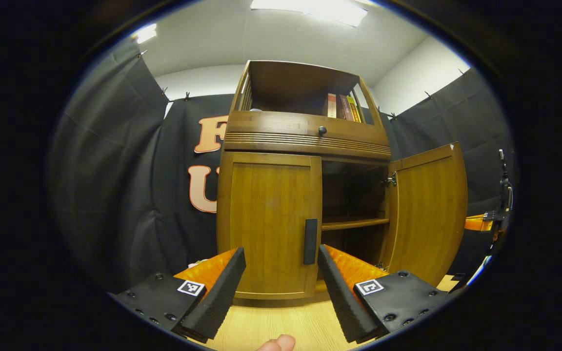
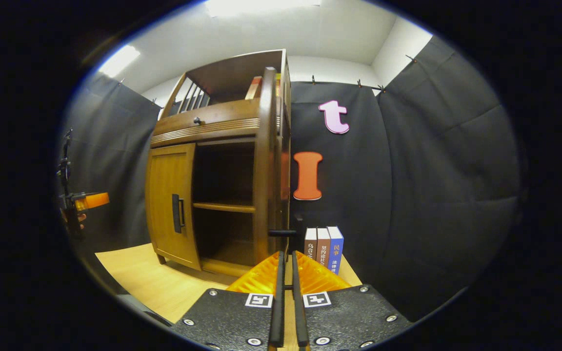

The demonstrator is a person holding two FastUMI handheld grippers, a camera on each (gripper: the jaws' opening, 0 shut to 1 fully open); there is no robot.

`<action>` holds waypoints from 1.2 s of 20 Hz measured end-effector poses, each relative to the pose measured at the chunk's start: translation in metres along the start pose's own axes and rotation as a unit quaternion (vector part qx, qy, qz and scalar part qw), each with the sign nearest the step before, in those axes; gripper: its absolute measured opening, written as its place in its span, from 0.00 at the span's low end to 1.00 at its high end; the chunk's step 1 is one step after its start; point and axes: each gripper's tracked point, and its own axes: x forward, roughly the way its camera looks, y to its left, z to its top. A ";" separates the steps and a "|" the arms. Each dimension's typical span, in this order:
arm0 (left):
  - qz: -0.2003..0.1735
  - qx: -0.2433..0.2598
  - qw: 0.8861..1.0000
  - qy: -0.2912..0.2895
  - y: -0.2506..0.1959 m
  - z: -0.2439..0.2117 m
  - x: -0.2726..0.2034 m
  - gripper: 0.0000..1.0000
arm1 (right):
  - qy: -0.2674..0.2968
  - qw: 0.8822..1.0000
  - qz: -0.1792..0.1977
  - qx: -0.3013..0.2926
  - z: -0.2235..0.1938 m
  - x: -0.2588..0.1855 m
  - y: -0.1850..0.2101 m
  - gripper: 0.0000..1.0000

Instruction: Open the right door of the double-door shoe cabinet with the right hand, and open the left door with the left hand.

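The wooden shoe cabinet (image 1: 305,136) stands on a light wooden tabletop (image 1: 271,326). Its left door (image 1: 266,219) is closed, with a black handle (image 1: 310,241) on its right side. My left gripper (image 1: 281,251) is open in front of that door, a short way off, fingers either side of the handle. The right door (image 1: 427,214) is swung wide open, baring the shelf (image 1: 354,223). In the right gripper view that door (image 2: 261,170) is edge-on, its handle (image 2: 281,233) just beyond my right gripper (image 2: 286,253), which is shut with nothing between its fingers.
Three books (image 2: 322,246) stand on the table against the wall, right of the cabinet. More books (image 1: 342,106) sit on the top shelf above a drawer knob (image 1: 322,130). The right gripper (image 1: 491,222) shows farther off; the left gripper (image 2: 83,201) is held by a hand.
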 end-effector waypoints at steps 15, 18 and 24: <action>-0.005 0.013 1.000 0.000 -0.017 0.001 0.006 0.97 | -0.007 0.998 0.029 -0.058 0.022 0.027 0.147 0.46; -0.008 0.012 1.000 0.001 -0.021 0.001 0.010 0.97 | 0.003 0.999 0.027 -0.045 0.019 0.039 0.159 0.67; -0.019 0.000 1.000 0.009 -0.035 -0.010 0.042 0.96 | 0.010 0.999 0.031 -0.001 0.013 0.047 0.170 1.00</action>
